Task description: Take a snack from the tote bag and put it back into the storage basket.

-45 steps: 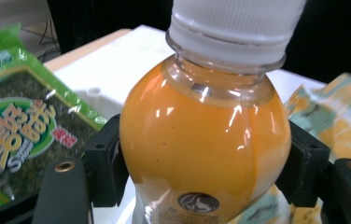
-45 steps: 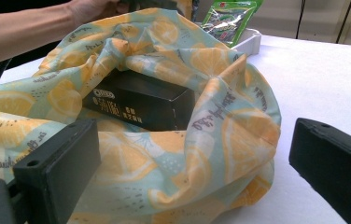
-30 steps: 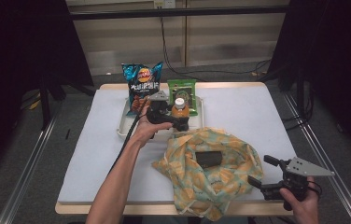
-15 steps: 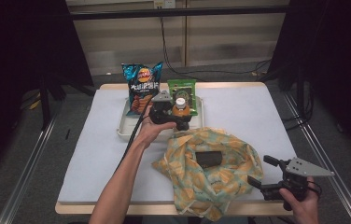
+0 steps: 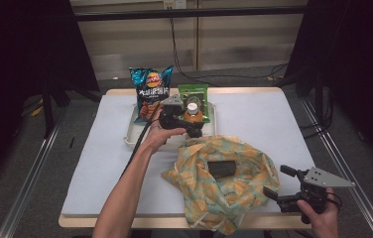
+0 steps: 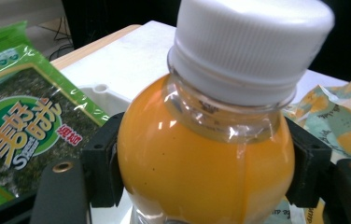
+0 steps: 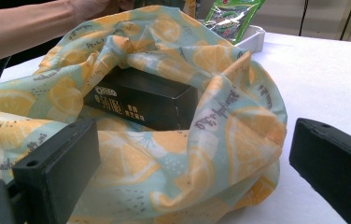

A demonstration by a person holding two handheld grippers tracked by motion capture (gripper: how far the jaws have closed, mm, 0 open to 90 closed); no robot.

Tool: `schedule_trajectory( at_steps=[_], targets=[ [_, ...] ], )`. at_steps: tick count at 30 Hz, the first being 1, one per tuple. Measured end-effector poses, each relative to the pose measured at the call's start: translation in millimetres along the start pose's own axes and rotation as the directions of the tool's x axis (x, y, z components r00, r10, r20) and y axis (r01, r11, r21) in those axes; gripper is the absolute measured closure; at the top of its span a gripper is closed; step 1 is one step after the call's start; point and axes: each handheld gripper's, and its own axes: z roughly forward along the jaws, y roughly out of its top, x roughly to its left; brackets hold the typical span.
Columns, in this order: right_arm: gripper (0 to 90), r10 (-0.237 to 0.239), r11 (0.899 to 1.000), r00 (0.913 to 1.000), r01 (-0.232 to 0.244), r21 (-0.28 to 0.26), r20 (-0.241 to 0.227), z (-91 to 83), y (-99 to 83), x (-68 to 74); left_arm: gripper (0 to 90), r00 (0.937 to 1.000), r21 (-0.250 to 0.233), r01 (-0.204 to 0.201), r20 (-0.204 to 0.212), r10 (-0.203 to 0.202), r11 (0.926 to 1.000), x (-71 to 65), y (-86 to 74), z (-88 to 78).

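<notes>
Against the earlier frames little has shifted: my left hand sits at the white tray (image 5: 134,130) as before, my right hand waits at the table's five o'clock corner, and the bottle has not left the tray. The one change is in my left gripper (image 5: 193,128), whose jaws have just been opening a little after a squeeze; the orange juice bottle (image 6: 201,140) stands between them, and I read the pads as touching its sides, so I count it as held.

My right gripper (image 5: 279,182) is spread wide with nothing in it, just at the three o'clock edge of the lemon-print bag (image 5: 224,186).

The left gripper view alone shows the pads meeting the bottle's shoulder under the white cap (image 6: 253,44). The high view gives the layout: chips bag (image 5: 151,91) at eleven o'clock of the bottle, seaweed packet (image 5: 193,94) at twelve. The right gripper view reveals lettering on the black box (image 7: 141,99) inside the bag.
</notes>
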Motion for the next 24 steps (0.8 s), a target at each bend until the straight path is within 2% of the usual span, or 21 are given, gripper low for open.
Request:
schedule_trajectory(
  at_steps=[1,2,4,8,9,12,14,17,18,20,21,22,23,24],
  targets=[
    [1.3,-0.002,1.000,1.0000,0.002,0.002,0.003,0.1,0.2,-0.2,24.0,0.9997,0.003,0.022,-0.005,-0.022,0.9998,-1.5,-0.8,-0.6],
    [1.3,-0.004,1.000,1.0000,0.004,0.002,0.004,0.5,0.5,-0.4,19.2,0.9995,0.000,0.029,-0.009,-0.029,0.9996,-2.6,-1.9,-2.1],
    [1.3,-0.002,1.000,1.0000,0.002,-0.001,-0.001,2.2,1.1,-0.5,16.5,0.9995,-0.008,0.026,-0.018,-0.026,0.9996,-4.9,-4.3,-5.8],
    [2.1,-0.006,1.000,1.0000,0.006,0.006,0.006,5.9,3.4,0.7,14.6,0.9983,-0.025,0.046,-0.036,-0.047,0.9986,-9.5,-5.4,-19.7],
    [3.1,-0.007,1.000,0.9999,0.007,0.009,0.008,6.5,4.0,1.2,15.4,0.9979,-0.021,0.039,-0.050,-0.040,0.9990,-11.6,-4.7,-23.8],
    [5.7,-0.006,1.000,0.9999,0.006,0.010,0.015,8.3,6.3,3.0,17.7,0.9981,-0.042,0.035,-0.049,-0.037,0.9985,-20.4,-4.1,-36.1],
    [7.9,-0.008,1.000,1.0000,0.008,0.013,0.002,9.2,8.0,3.4,20.5,0.9979,-0.045,0.029,-0.057,-0.032,0.9985,-26.4,-4.1,-43.9],
    [9.9,-0.006,1.000,1.0000,0.006,0.016,0.004,12.4,10.9,4.0,26.5,0.9983,-0.083,0.026,-0.049,-0.030,0.9962,-35.0,-6.0,-57.8],
    [10.3,-0.011,1.000,0.9999,0.011,0.014,0.005,13.2,12.0,3.5,27.2,0.9978,-0.083,0.021,-0.062,-0.026,0.9963,-37.8,-6.2,-61.9],
    [10.4,-0.013,1.000,0.9999,0.013,0.017,0.010,15.1,14.5,1.9,28.9,0.9981,-0.076,0.029,-0.052,-0.033,0.9967,-41.9,-6.0,-68.5],
    [10.7,-0.013,1.000,0.9999,0.013,0.016,0.011,16.3,15.6,1.1,29.9,0.9977,-0.085,0.032,-0.057,-0.037,0.9958,-44.5,-5.7,-71.9],
    [10.6,-0.015,1.000,0.9999,0.015,0.017,0.008,16.8,17.1,0.0,30.0,0.9983,-0.101,0.036,-0.041,-0.041,0.9942,-47.3,-5.7,-74.9],
    [10.7,-0.016,1.000,0.9998,0.016,0.020,0.007,17.6,18.9,-0.5,32.1,0.9990,-0.105,0.035,-0.025,-0.038,0.9939,-52.1,-5.1,-76.7],
    [11.1,-0.026,0.999,0.9996,0.025,0.024,0.012,18.5,21.3,-1.5,34.3,0.9991,-0.099,0.028,-0.030,-0.031,0.9946,-55.9,-4.2,-77.3]
  ],
)
